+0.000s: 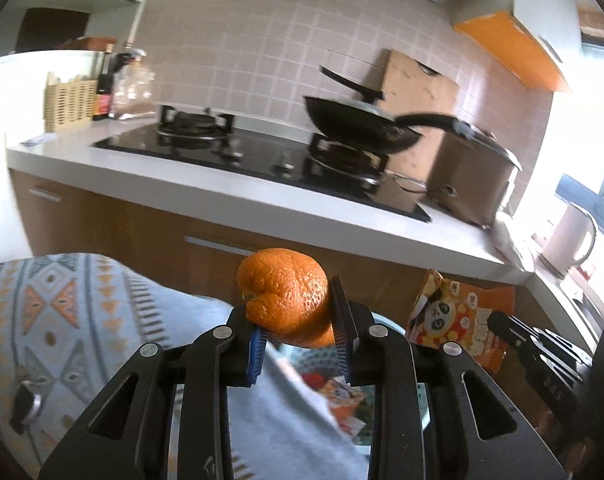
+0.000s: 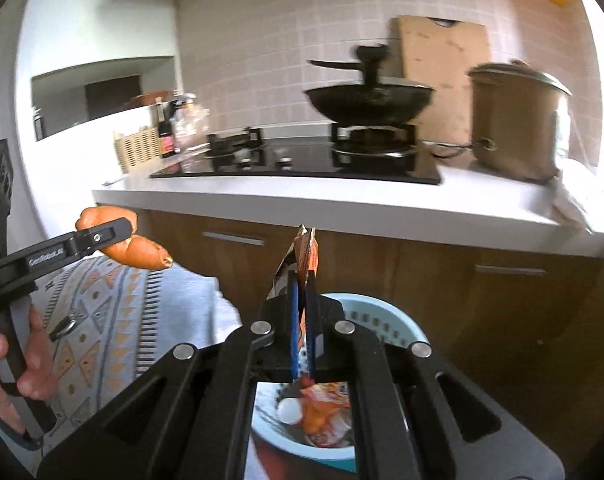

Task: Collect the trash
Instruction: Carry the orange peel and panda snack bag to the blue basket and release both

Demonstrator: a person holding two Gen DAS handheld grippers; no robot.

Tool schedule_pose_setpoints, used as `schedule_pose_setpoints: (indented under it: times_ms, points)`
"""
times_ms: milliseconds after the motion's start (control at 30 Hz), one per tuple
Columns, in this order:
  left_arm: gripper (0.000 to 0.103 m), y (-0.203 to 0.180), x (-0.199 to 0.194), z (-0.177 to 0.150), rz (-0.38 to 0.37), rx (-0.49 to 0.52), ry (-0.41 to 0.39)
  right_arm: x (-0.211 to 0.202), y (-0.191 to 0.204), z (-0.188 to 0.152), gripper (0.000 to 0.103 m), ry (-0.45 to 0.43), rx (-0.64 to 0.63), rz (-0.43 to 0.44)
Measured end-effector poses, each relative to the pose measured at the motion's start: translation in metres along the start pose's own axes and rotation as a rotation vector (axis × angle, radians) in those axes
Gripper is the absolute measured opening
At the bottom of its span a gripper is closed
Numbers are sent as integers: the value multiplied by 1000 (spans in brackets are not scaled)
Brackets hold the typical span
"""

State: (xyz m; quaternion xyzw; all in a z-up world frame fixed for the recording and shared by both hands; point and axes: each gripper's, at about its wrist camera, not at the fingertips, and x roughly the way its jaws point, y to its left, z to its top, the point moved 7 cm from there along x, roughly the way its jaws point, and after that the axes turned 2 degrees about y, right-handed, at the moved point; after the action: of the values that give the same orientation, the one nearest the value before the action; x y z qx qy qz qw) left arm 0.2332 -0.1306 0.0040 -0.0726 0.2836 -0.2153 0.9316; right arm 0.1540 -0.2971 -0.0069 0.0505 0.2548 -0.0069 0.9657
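Note:
My left gripper (image 1: 298, 320) is shut on an orange peel (image 1: 288, 296), held in the air in front of the kitchen counter. The peel (image 2: 136, 254) and that gripper also show at the left of the right wrist view. My right gripper (image 2: 301, 292) is shut on an orange snack wrapper (image 2: 304, 254) with a panda print (image 1: 458, 320). It holds the wrapper above a light blue waste basket (image 2: 386, 312) that holds several wrappers and scraps (image 2: 318, 412).
A white counter (image 1: 206, 176) carries a black gas hob (image 1: 262, 152) with a wok (image 1: 362, 124), a brown cooker pot (image 2: 514, 120), a cutting board and bottles. Wooden cabinet doors stand below. A person in a patterned sweater (image 1: 82, 320) is at the left.

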Motion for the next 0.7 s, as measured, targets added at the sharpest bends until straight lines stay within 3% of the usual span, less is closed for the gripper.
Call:
schedule_pose_setpoints:
  times_ms: [200,500,600,700]
  points:
    - [27,-38,35,-18,-41,48,74,23,-44,-21,1,120,75,-76]
    - [28,-69,81,-47,-66,80,182,58,-60,-52,2,268,97,-85]
    - [32,-74,92,-55,-79,91,222,65,-64,-58,2,299,113,-76]
    - [51,-69,95,-58,-75,74,227,71,-66,-63,4,324,125,-61]
